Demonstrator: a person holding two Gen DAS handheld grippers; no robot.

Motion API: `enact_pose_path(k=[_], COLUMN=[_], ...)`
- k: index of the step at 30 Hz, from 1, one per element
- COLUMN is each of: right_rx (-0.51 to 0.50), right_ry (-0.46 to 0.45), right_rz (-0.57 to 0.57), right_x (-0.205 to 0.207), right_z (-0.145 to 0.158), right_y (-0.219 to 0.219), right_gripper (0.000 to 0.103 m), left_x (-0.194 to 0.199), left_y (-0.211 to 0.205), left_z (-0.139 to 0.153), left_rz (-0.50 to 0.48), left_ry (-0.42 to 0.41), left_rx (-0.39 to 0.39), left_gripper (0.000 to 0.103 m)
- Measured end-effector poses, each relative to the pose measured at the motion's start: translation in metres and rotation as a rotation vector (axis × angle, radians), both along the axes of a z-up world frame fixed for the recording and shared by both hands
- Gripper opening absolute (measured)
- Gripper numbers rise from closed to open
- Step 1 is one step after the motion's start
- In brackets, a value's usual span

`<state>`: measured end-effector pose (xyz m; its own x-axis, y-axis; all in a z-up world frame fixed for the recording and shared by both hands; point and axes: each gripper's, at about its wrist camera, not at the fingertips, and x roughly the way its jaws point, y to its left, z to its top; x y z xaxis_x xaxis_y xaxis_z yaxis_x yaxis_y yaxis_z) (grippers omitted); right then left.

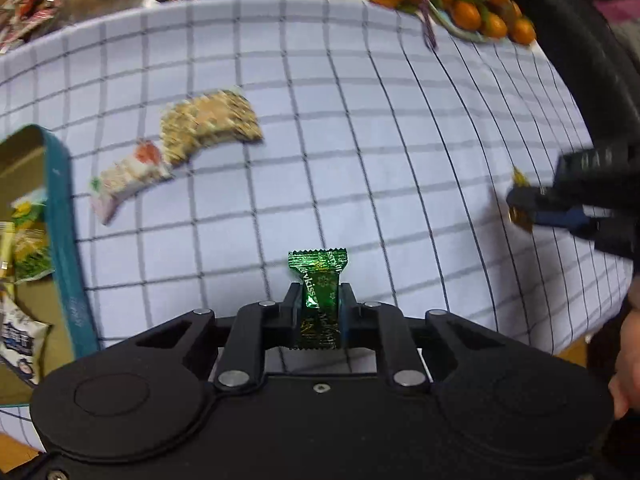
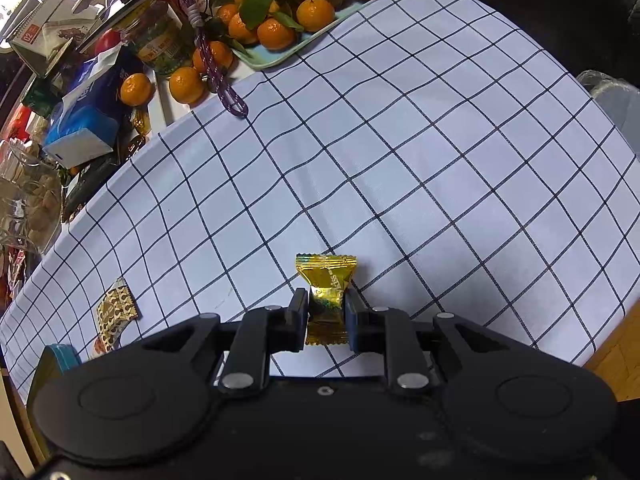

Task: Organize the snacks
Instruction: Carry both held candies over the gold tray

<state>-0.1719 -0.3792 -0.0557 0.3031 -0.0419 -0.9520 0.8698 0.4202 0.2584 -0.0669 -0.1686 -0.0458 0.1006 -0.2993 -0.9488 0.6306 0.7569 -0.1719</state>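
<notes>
The left gripper (image 1: 319,300) is clamped on a green foil-wrapped candy (image 1: 318,280); the right gripper (image 2: 326,308) pinches a gold foil-wrapped candy (image 2: 326,280). Both hang over the white checked tablecloth (image 2: 400,160).

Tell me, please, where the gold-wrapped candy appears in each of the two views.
Left wrist view: the gold-wrapped candy is at the right edge, small and blurred, in the right hand-held gripper.
Right wrist view: the candy is at bottom centre, clamped between that gripper's fingers.
Shared landmark: the tray of oranges, at the top of both views, on the checked cloth.
</notes>
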Motion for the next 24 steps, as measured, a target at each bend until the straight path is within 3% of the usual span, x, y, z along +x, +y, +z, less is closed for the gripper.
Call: enact_pose_path(k=[5,13,24], right_rx=[-0.005,-0.041,-0.074], right_ry=[0.01,0.013,-0.053], right_rz=[-0.009,0.035,0.182], right_x=[0.005,0.026,0.073], right_z=[0.003,0.014,0.042], right_y=[0.003,0.023,0.088], right_gripper=[0.021,0.021,0.021], left_x=[0.025,0.064,0.091], left_y=[0.022,0.077,0.168], left_z=[0.026,0.053,0.067], left_rz=[0.113,0.333,0.561], left_ry=[-0.082,-0.165,-0.172], left_rx=[-0.037,-0.022,-0.028], left_gripper=[0.023,0.023,0.023])
